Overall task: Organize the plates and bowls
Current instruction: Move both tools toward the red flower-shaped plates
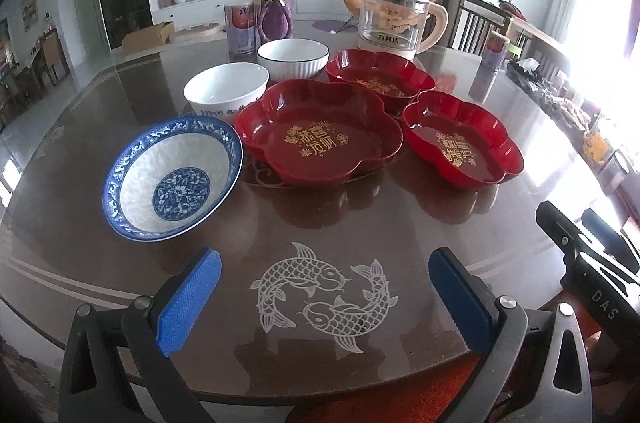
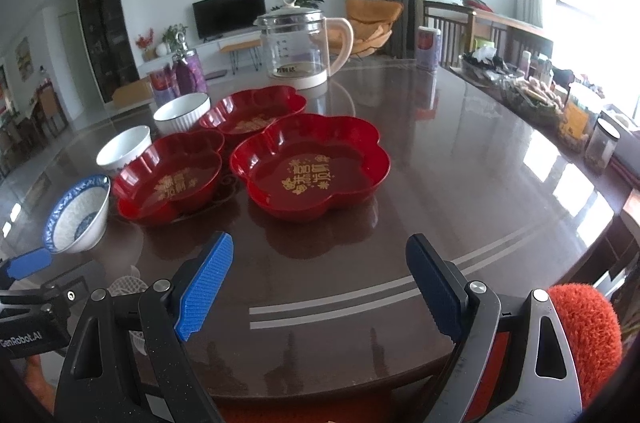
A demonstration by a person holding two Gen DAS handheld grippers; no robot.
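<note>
Glossy brown table (image 1: 400,207), living-room backdrop

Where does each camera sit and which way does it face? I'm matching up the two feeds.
Left wrist: on the left hand-held gripper, open, facing across the table at the blue-and-white bowl; right gripper's body at the right edge.
Right wrist: on the right hand-held gripper, open, facing the nearest red flower-shaped plate; left fingertip at the left edge.
Shared: bowls, red plates, glass kettle.
</note>
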